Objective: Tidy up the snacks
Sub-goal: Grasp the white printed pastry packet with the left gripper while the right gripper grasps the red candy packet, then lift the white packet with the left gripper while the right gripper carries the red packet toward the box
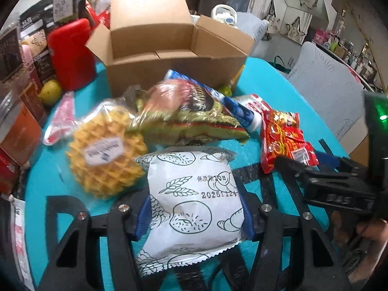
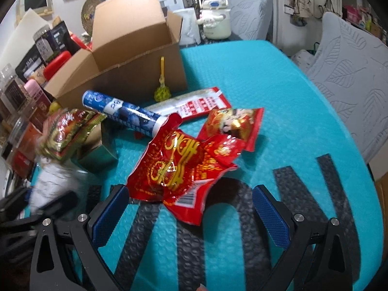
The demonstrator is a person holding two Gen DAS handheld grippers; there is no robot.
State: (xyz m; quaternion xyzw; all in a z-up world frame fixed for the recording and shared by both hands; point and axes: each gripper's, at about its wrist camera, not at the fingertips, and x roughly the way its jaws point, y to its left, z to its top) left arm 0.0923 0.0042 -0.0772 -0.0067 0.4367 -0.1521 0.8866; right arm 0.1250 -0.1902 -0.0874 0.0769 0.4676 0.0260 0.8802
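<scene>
Blue pads (image 1: 143, 214) of left gripper (image 1: 195, 218) clamp white bread packet (image 1: 194, 203).

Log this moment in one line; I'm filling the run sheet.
left claw: shut on white bread packet | right claw: open, near red snack packet | cardboard box: open

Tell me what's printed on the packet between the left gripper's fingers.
White packet with dark line drawings of bread and wheat; clearest in left wrist view.

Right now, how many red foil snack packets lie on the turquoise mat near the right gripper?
2. One large crumpled red packet lies just ahead of the open right gripper. A second red packet lies behind it, partly under it. Others may be hidden in the pile.
</scene>
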